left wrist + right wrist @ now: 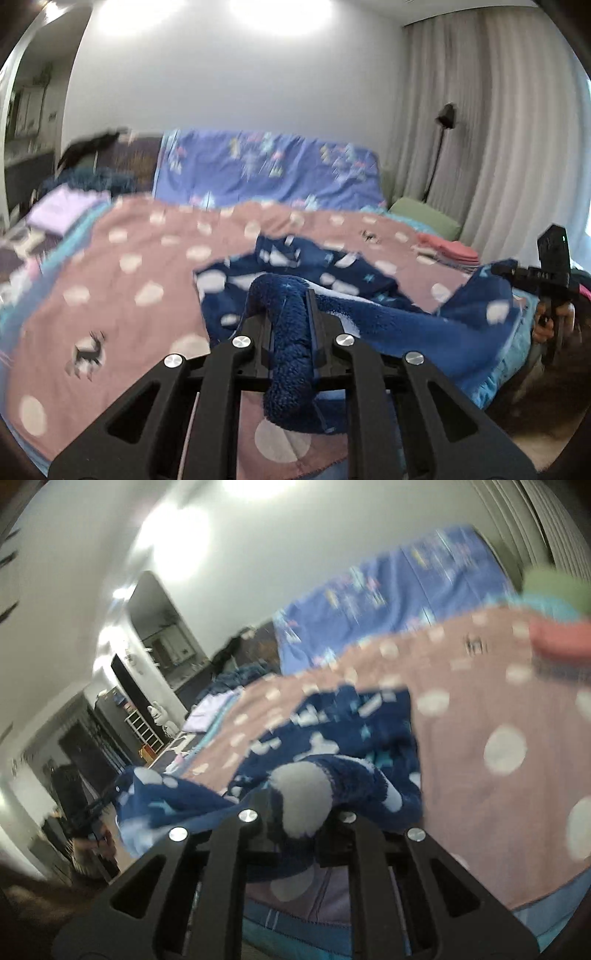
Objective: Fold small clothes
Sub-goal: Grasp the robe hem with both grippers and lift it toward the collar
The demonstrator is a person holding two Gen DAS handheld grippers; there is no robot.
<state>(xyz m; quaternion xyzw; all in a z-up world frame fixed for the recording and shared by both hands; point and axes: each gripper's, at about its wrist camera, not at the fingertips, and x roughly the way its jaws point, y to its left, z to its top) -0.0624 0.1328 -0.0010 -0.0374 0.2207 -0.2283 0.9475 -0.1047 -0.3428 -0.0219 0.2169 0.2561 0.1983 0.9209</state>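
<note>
Garment: I see a small navy fleece garment (332, 280) printed with white shapes and pale stars; it lies on the pink blanket, its near edge lifted off the bed and stretched between my two grippers
Garment, right view: the same navy fleece (332, 720) spreads from the near edge toward the middle of the blanket, with a white fuzzy patch bunched right at the fingertips
Left gripper: my left gripper (291, 332) has its jaws drawn together on a thick roll of the navy fleece, which bulges up and over between them
Right gripper: my right gripper (299, 812) is clamped on the fleece at the white patch; in the left view I see it out at the far right, with a hand on its grip behind the raised fabric
Blanket: a pink blanket (129, 280) with white dots and small deer figures covers the bed under the garment
Folded stacks: a lilac folded piece (66, 210) sits at the far left of the bed; a coral folded stack (448, 247) sits at the far right, well apart from the garment
Behind: a blue patterned sheet (266, 166) hangs upright at the back of the bed, a green cushion (424, 218) beside it
Room: grey curtains (498, 129) and a black floor lamp (441, 147) stand at the right
Sharpness: both views are motion-blurred, so I cannot tell the garment's type
</note>
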